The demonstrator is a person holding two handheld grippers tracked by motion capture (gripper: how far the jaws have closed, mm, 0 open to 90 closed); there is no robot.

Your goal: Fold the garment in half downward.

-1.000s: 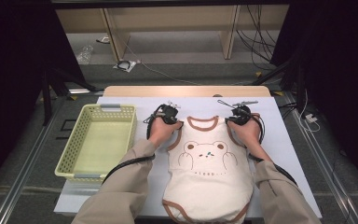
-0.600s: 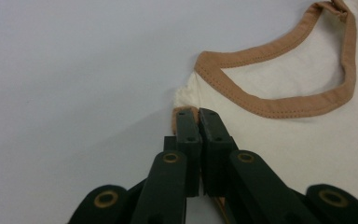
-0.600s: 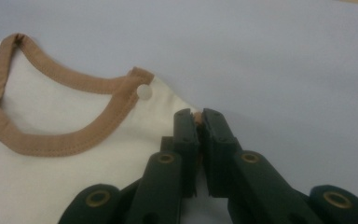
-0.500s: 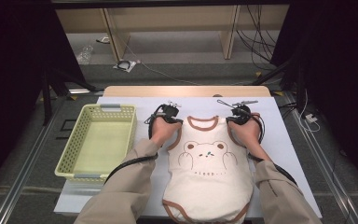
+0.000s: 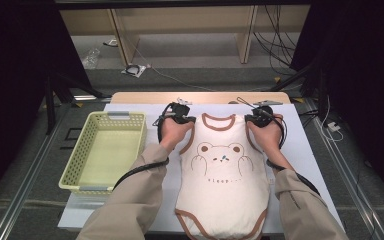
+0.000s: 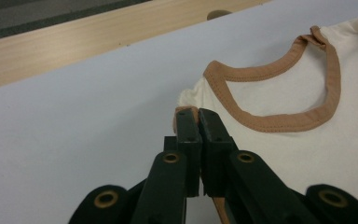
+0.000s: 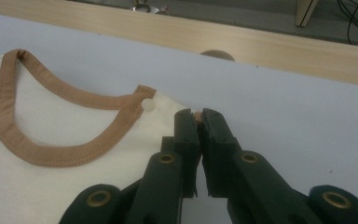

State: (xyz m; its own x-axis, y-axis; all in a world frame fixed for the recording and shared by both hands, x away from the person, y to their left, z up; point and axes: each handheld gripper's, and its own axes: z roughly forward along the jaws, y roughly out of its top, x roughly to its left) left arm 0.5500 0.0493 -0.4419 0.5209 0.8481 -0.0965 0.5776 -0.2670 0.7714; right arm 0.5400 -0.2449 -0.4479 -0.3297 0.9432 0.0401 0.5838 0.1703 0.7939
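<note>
1. A white-topped bench (image 5: 130,210) carries a cream baby bodysuit with brown trim and a bear print (image 5: 225,180), lying flat beside a pale yellow plastic basket (image 5: 87,150).
2. The left gripper (image 6: 196,112) and right gripper (image 7: 196,113) have their fingers clamped on the two shoulder corners.
3. Lift both hands evenly, keeping the shoulders level and taut, so the cloth hangs without twisting.

Grey floor (image 5: 200,55), wooden shelving (image 5: 180,20) — dark curtains (image 5: 10,75), trailing cables (image 5: 275,35)
</note>
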